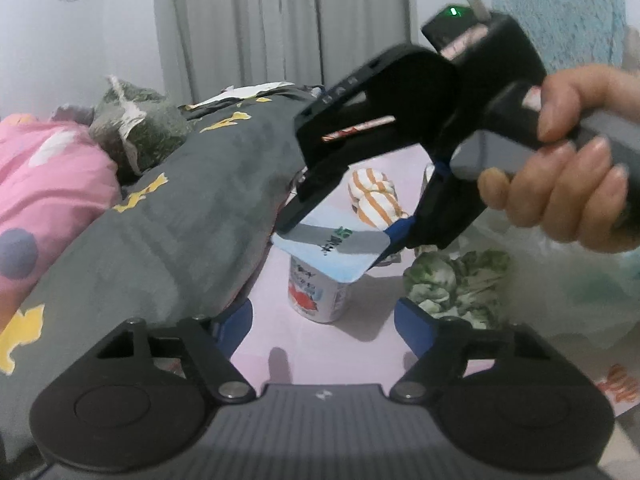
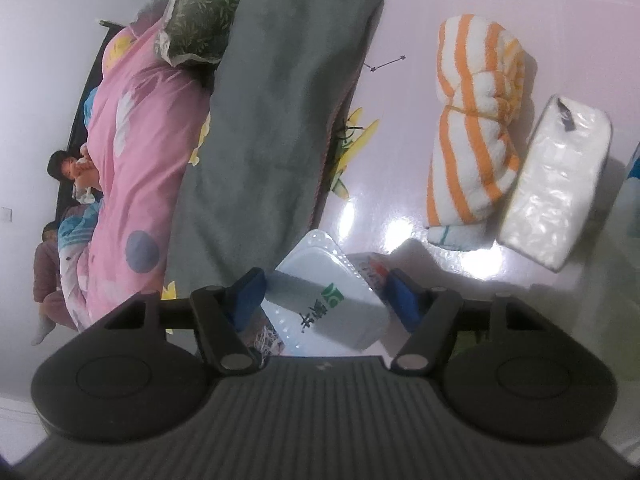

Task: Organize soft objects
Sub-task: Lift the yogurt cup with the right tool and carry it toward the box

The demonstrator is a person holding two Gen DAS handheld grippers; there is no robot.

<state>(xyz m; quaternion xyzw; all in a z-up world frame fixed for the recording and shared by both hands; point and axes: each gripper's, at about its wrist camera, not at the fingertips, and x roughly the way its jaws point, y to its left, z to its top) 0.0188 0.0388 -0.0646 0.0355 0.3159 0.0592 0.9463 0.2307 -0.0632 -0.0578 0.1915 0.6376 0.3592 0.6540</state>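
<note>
A yogurt cup [image 1: 320, 292] with a pale blue foil lid [image 1: 332, 252] stands on the pink bed sheet [image 1: 328, 344]. My right gripper [image 1: 344, 236] comes down from the upper right, its jaws around the lid. In the right wrist view the lid [image 2: 328, 300] sits between the blue pads [image 2: 250, 300], touching or nearly so; the grip is unclear. My left gripper [image 1: 324, 320] is open and empty, just in front of the cup. An orange-striped rolled towel [image 2: 476, 136] [image 1: 374, 198] lies beyond the cup.
A grey quilt [image 1: 160, 220] and pink quilt [image 1: 48, 184] lie at left. A green leaf-print cloth [image 1: 456, 280] lies right of the cup. A white tissue pack [image 2: 556, 184] lies beside the towel. A clear plastic bag [image 1: 580, 288] is at right.
</note>
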